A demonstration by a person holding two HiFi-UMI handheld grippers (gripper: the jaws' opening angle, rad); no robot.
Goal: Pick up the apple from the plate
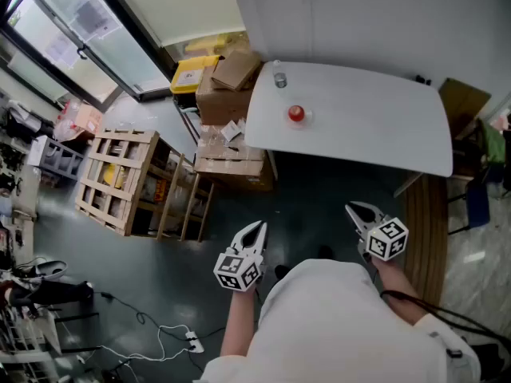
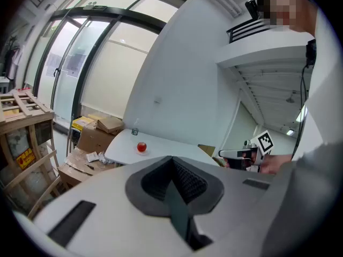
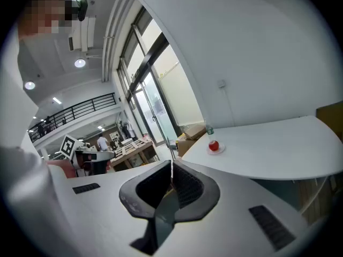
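We hold both grippers close in front of our body, side by side and well apart, each tipped a little downward toward the counter. The left gripper has its jaws pressed together with nothing between them. The right gripper has its jaws closed and empty as well.

Bare dark floor lies open between us and the counter's rounded near edge. To the left, a wooden crate and stacked cardboard boxes crowd that end of the counter.

The apple sits on a small pale plate toward the counter's left end, far from both grippers. It is round, red and glossy. A small jar stands near it, closer to the wall.
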